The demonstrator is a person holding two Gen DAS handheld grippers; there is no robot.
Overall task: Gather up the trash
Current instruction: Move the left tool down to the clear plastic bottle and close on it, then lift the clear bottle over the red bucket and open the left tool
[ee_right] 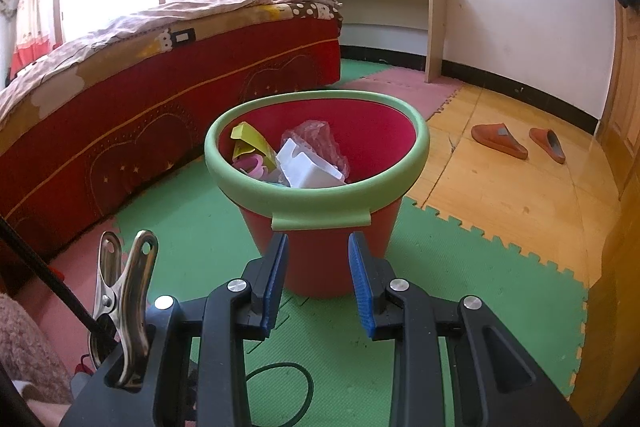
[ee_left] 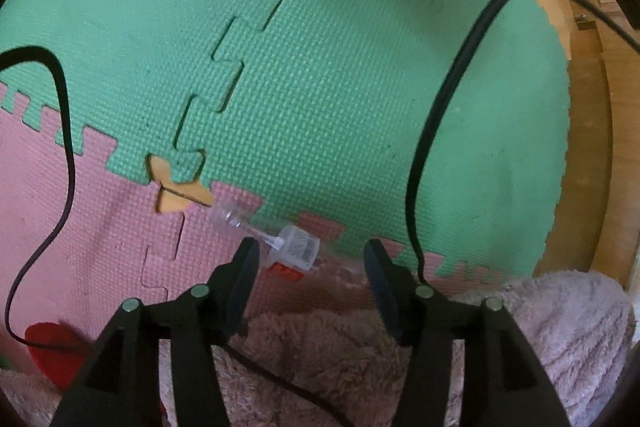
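Fluffy blanket (ee_left: 320, 347) hides clear bottle's (ee_left: 280, 243) base.

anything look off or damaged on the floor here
Yes. A clear plastic bottle with a barcode label lies on its side on the foam mat, at the pink-green seam. Beside it a corner gap in the puzzle tiles exposes the yellow floor beneath. Two slippers also sit loose on the wooden floor.

Your left gripper (ee_left: 310, 251) is pointing down with fingers apart; your right gripper (ee_right: 318, 247) is sitting partly open, empty.
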